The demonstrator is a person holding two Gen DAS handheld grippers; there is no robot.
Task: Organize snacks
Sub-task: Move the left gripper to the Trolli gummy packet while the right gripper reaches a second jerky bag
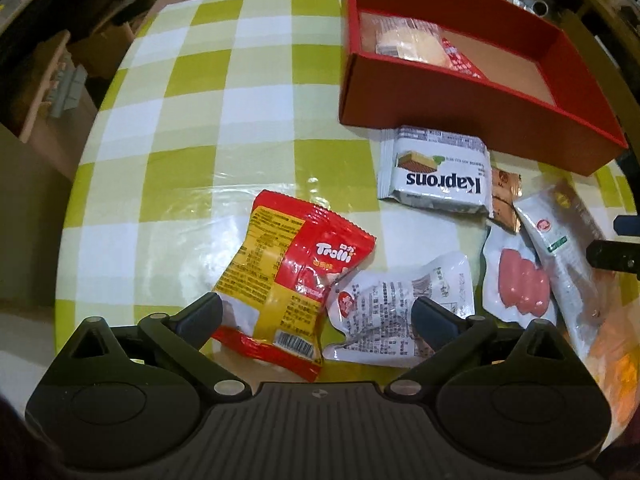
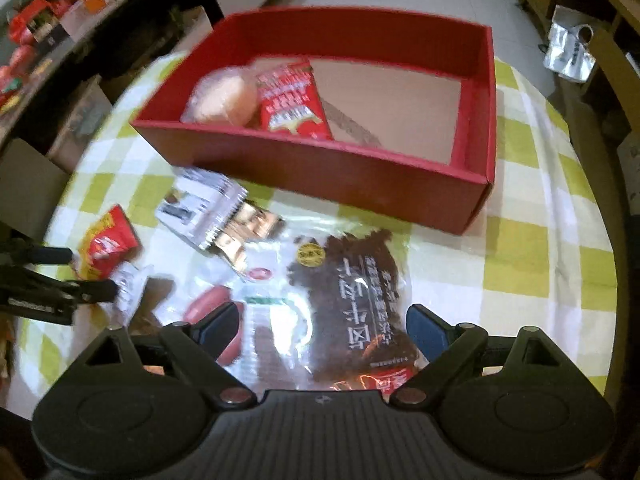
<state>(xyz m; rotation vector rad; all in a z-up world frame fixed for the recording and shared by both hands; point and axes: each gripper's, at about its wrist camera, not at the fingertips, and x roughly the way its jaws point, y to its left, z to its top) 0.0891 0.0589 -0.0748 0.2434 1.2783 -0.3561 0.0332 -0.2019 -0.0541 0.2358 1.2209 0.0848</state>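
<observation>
Two packets, apparently, already lie in the red box [image 2: 320, 172], several snacks remain on the tabletop [image 1: 192, 120], and both grippers' jaws hover spread, holding nothing.

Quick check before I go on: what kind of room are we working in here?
Probably a home dining or storage area: a table with a green checked tablecloth, cardboard boxes stacked on the floor beside it, and a cluttered shelf of packaged goods behind the red box.

we see both fisheye views bowed and dark at the edges, glare from overhead light on the tablecloth [image 1: 224, 176] and clear bag [image 2: 288, 320], the left view sharp, the right smeared with motion blur.
</observation>
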